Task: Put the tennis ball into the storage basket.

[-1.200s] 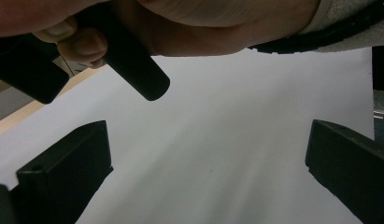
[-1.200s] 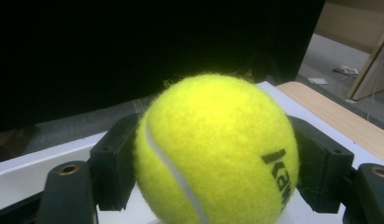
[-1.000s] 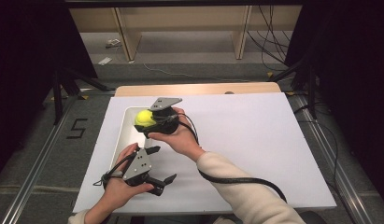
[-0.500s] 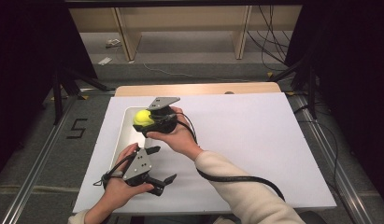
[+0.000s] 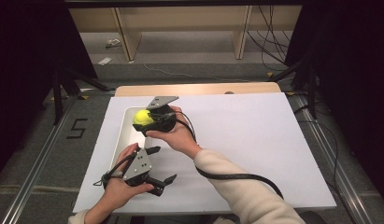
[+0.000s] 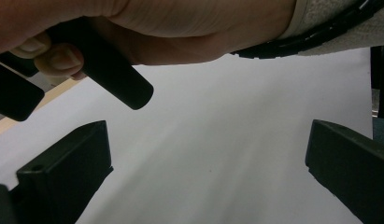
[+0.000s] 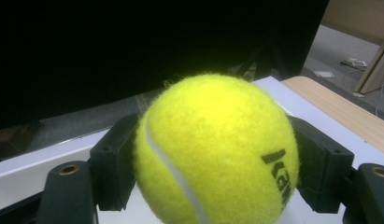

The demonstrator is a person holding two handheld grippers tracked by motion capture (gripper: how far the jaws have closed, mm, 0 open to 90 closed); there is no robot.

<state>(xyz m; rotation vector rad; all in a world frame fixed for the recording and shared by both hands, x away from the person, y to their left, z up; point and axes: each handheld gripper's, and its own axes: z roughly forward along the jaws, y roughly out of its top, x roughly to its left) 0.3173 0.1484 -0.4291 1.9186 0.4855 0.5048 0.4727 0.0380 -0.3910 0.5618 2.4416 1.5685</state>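
So my right gripper (image 5: 144, 119) had the tennis ball (image 7: 216, 151) pinched between its jaws, one jaw pressing each side, held up over the white tray (image 5: 126, 135). It's round, so no real long axis; the black lettering faced my camera on the right, the white seam curved down the left. My left gripper (image 5: 159, 181) sat wide open with nothing in it, just behind the right one.

High view overhead, facing forward-down; gripper views close along jaws; white table sheet (image 5: 255, 140) shared.
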